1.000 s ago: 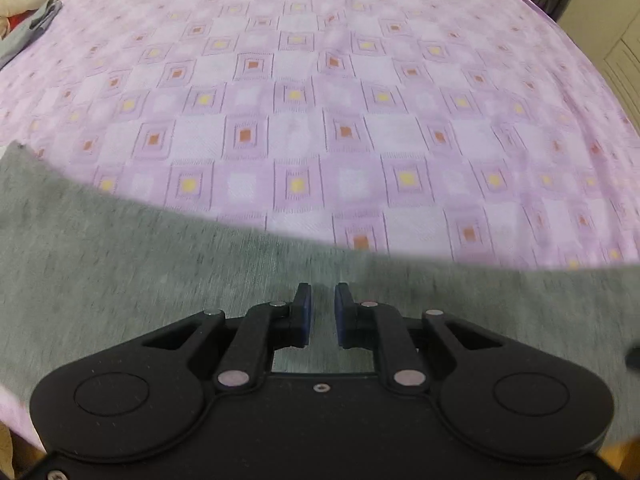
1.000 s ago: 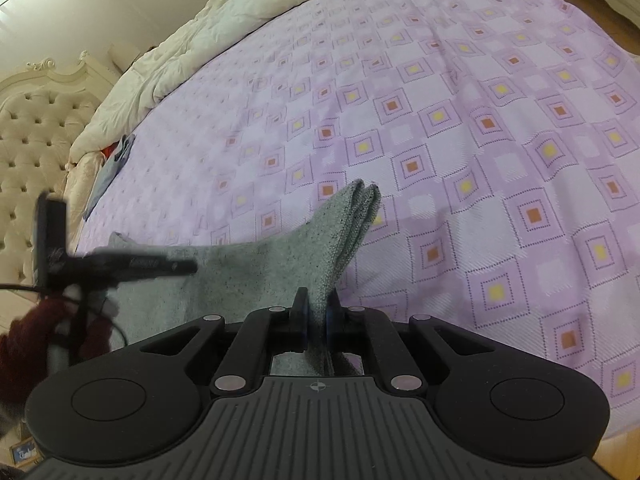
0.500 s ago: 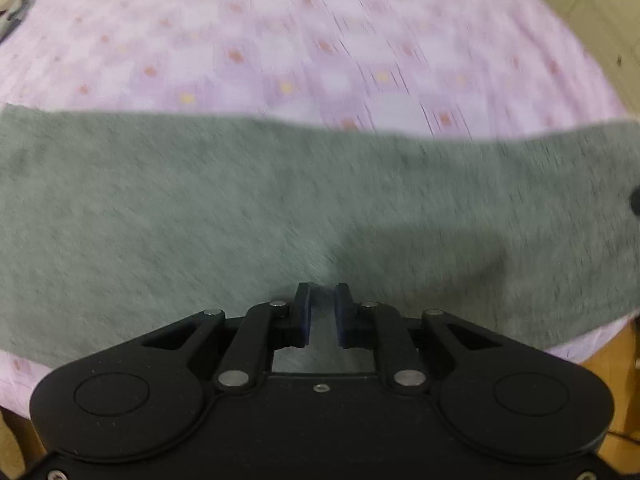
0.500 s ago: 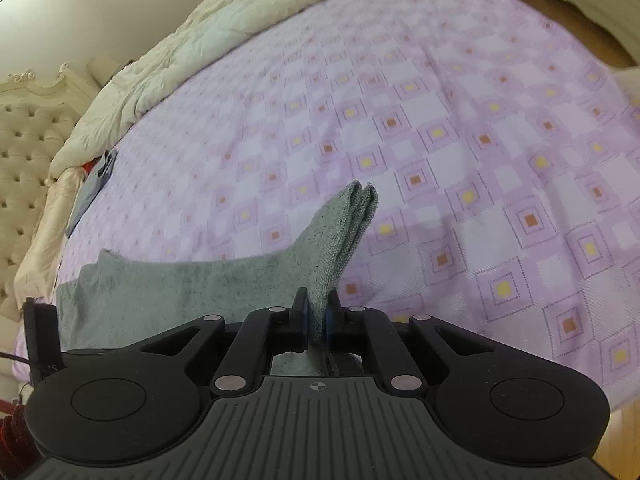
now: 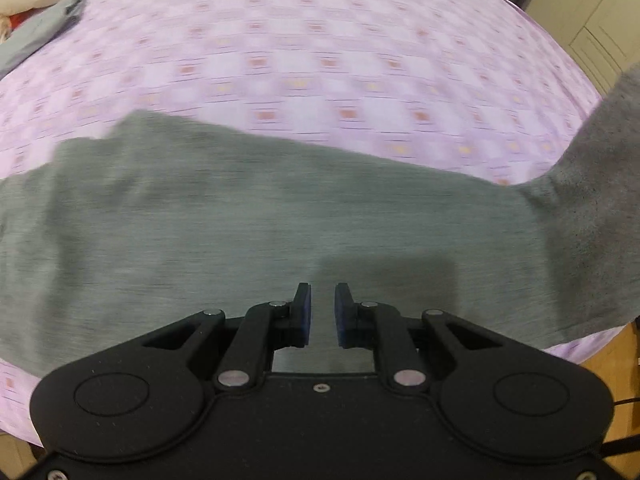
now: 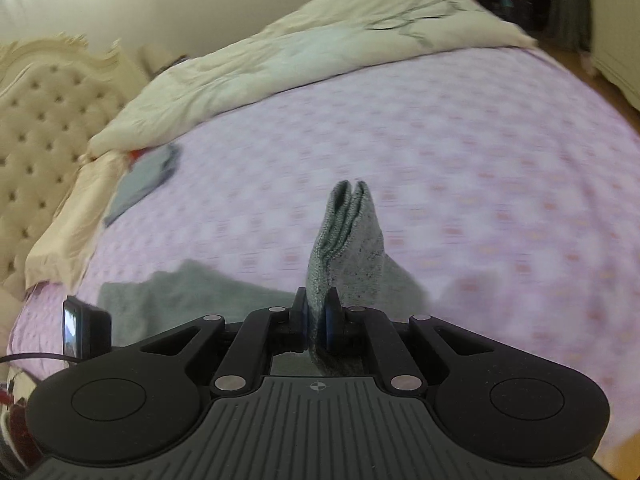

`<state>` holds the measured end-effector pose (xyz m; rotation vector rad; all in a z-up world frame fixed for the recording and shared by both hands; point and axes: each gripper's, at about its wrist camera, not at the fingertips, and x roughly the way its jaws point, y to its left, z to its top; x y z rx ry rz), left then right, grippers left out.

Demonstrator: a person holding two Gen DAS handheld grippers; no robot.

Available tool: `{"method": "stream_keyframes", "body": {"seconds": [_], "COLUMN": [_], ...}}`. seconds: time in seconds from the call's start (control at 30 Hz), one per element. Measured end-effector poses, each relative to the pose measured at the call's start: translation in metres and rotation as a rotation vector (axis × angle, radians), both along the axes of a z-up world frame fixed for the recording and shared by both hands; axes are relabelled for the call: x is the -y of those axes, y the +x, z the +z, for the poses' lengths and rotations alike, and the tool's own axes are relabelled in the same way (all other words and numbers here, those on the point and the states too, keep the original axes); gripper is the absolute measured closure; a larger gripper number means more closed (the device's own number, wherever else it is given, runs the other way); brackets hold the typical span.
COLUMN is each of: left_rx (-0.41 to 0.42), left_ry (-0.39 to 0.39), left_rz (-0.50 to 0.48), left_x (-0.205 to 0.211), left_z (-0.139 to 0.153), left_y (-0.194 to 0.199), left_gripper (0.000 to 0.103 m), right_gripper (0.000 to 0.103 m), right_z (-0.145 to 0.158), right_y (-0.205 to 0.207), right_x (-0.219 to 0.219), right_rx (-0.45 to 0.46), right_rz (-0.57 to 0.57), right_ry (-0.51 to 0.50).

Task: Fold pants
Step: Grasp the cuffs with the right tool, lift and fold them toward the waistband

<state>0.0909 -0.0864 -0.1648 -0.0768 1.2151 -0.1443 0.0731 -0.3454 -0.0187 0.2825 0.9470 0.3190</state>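
Left wrist view: grey pants (image 5: 240,216) spread flat across lilac patterned bedspread (image 5: 320,60); left gripper (image 5: 322,314) above them, jaws slightly parted, nothing between. Right wrist view: right gripper (image 6: 316,326) clenched on bunched pants end (image 6: 348,240), lifted upright; cream duvet (image 6: 300,52) behind.

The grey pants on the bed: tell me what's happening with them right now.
A person is folding the grey pants on a purple patterned bedspread with two handheld grippers. The right gripper is clamped on a bunched end of the fabric and holds it up off the bed. The left gripper hangs over the flat part, jaws slightly apart, with nothing between them. The fold is not yet laid down.
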Motion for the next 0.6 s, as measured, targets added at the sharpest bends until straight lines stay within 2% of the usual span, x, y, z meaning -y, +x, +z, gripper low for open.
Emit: {"method": "stream_keyframes", "body": {"seconds": [0.17,0.33,0.43,0.53,0.6], "left_rx": [-0.004,-0.014,-0.019,-0.019,-0.012], "left_ry": [0.019,0.022,0.023,0.018,0.007], "left_rz": [0.003,0.017,0.021,0.018,0.019], "left_x": [-0.049,-0.079,-0.087,-0.089,-0.094], "left_z": [0.005,0.007,0.006,0.009,0.013], "left_y": [-0.002,0.000,0.000,0.000,0.001], "left_gripper": [0.083,0.083,0.083,0.083,0.083], "right_gripper": [0.095,0.095,0.089,0.070,0.070], "right_z": [-0.056,-0.117,-0.138,-0.144,-0.133], "right_y": [0.013,0.020,0.021,0.020,0.016], "right_x": [-0.099,-0.163,-0.178,-0.180,-0.175], "right_rx": [-0.035,-0.091,-0.111,-0.153,-0.126], "right_rz": [0.065,0.085,0.104,0.138,0.143], "right_ry": [-0.029,-0.099,-0.075,0.004,0.032]}}
